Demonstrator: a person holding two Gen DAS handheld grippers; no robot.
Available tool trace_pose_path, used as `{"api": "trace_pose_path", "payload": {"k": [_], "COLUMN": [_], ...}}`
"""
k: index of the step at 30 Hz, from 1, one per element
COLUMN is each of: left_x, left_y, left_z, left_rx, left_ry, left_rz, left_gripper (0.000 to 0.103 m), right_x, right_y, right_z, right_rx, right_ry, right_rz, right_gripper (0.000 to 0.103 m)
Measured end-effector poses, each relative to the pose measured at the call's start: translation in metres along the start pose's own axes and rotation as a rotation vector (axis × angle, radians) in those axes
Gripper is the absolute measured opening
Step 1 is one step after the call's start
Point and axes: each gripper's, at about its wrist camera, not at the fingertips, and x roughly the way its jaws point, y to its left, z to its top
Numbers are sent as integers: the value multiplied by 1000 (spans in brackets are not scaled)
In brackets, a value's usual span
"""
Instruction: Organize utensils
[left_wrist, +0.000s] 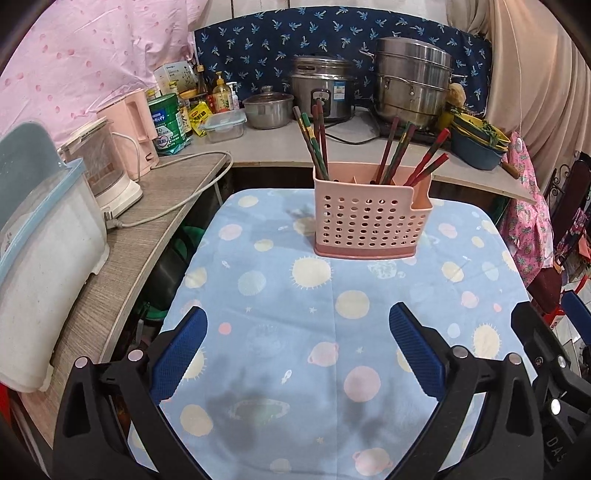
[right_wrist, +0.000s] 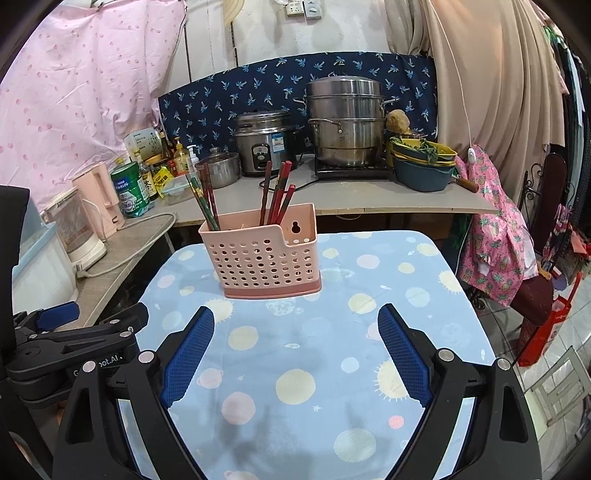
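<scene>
Pink perforated caddy (left_wrist: 371, 216) stood on the far half of the worktop (left_wrist: 258, 332), straight ahead of both tools and well apart from them. Chopsticks (left_wrist: 317, 144) stood inside it, long axes near upright, leaning outward: 1 bunch at the caddy's left end, another bunch (left_wrist: 400, 155) toward the right.

Left tool (left_wrist: 297, 354): jaws spread wide, nothing between the pads. Right tool (right_wrist: 297, 352): likewise wide and empty. Both hung over bare cloth at the near edge, side by side. Caddy sat slightly left of the right tool's line and slightly right of the left tool's; neither clearly nearer.

Hidden: the chopsticks' lower ends and the caddy's inner dividers. No loose utensils showed on the cloth. Exact chopstick count could not be made out.
</scene>
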Motion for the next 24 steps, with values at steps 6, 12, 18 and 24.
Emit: {"api": "trace_pose_path", "payload": {"k": [6,12,18,24], "left_x": [-1,-3,-6,-5], "left_y": [4,2,-1,-1], "left_z": [-5,-10,-11,-11], "left_rx": [-16,-13,2,-4], "left_ry": [5,1,-15,-8], "left_rz": [15,24,45,44], "left_gripper": [95,95,95,95], "right_x": [-2,-3,-3,-4], "right_y": [0,1,4,4], "right_z": [-7,-11,-14,-14], "right_rx": [1,-3,-7,-7], "right_ry": [6,11,10,11], "right_rz": [0,-2,-1,-2], "right_gripper": [86,86,86,86]}}
